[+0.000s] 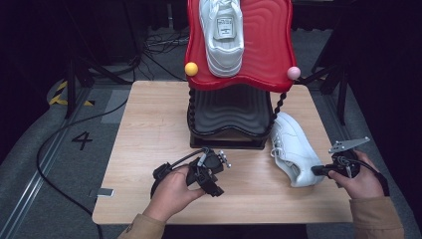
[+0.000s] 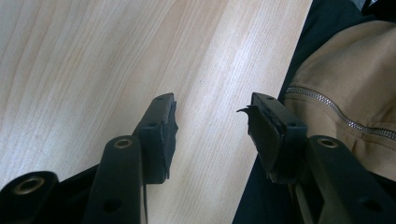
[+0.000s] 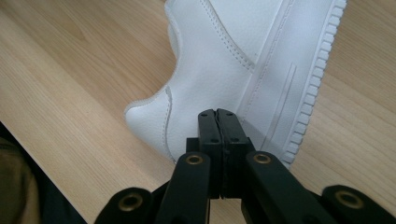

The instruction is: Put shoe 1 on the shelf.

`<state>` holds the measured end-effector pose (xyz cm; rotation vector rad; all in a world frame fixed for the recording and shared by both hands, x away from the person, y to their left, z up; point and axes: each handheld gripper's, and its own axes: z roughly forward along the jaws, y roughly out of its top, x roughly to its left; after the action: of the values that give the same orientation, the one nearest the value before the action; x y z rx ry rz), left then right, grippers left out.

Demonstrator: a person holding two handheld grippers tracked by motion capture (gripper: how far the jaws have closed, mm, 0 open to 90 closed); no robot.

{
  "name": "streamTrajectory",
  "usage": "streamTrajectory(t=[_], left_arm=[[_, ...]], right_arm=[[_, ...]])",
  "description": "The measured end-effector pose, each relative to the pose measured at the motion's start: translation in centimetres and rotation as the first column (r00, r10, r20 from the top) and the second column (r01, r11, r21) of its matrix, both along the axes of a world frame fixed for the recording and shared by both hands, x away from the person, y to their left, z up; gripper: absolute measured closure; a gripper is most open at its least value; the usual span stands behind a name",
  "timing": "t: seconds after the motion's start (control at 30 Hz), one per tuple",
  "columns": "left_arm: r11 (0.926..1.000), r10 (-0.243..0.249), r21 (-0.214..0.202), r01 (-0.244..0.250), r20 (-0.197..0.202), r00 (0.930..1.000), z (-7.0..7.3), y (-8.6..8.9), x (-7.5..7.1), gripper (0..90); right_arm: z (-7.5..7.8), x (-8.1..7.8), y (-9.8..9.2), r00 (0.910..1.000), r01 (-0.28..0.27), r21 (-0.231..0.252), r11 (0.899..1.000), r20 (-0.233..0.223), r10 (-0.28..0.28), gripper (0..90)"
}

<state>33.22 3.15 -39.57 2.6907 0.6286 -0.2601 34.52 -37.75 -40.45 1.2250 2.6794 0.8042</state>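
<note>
we find the right gripper (image 3: 217,114) closed, empty, against the white leather sneaker (image 3: 224,60) near the bench's (image 1: 149,149) right edge; a push could tip it off. left gripper (image 2: 210,116) open, empty.

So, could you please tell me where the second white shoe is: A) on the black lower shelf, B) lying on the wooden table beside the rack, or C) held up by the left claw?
B: the white shoe lies on the table right of the rack, at the shut right claw.

Shoe (image 3: 210,60): smooth white leather, bumpy rubber edge. Table (image 2: 93,60): light wood w/ grain. Rack top (image 1: 263,45): shiny red plastic.
</note>
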Motion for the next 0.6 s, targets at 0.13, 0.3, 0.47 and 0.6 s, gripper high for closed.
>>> streamTrajectory(t=[0.13, 0.3, 0.47, 0.6], left_arm=[[1.0000, 0.004, 0.000, -0.004, -0.001, 1.0000, 0.0, 0.1, 0.0, 51.9], [1.0000, 0.004, -0.001, -0.004, 0.003, 1.0000, 0.2, 0.1, 0.0, 51.9], [1.0000, 0.005, -0.001, -0.005, 0.001, 1.0000, 0.1, 0.1, 0.0, 51.8], [1.0000, 0.001, -0.001, -0.001, 0.000, 1.0000, 0.0, 0.0, 0.0, 51.6]], right_arm=[[0.1, 0.0, 0.0, 1.0000, 0.008, -0.003, 1.000, 0.002, -0.008, 90.0], [0.3, 0.0, -0.5, 0.9994, 0.030, -0.014, 0.999, 0.017, -0.030, 90.0], [0.5, -0.1, -1.1, 0.9966, 0.072, -0.045, 0.996, 0.044, -0.070, 90.0], [0.6, 0.0, -1.9, 0.9907, 0.115, -0.093, 0.989, 0.083, -0.108, 90.0]])
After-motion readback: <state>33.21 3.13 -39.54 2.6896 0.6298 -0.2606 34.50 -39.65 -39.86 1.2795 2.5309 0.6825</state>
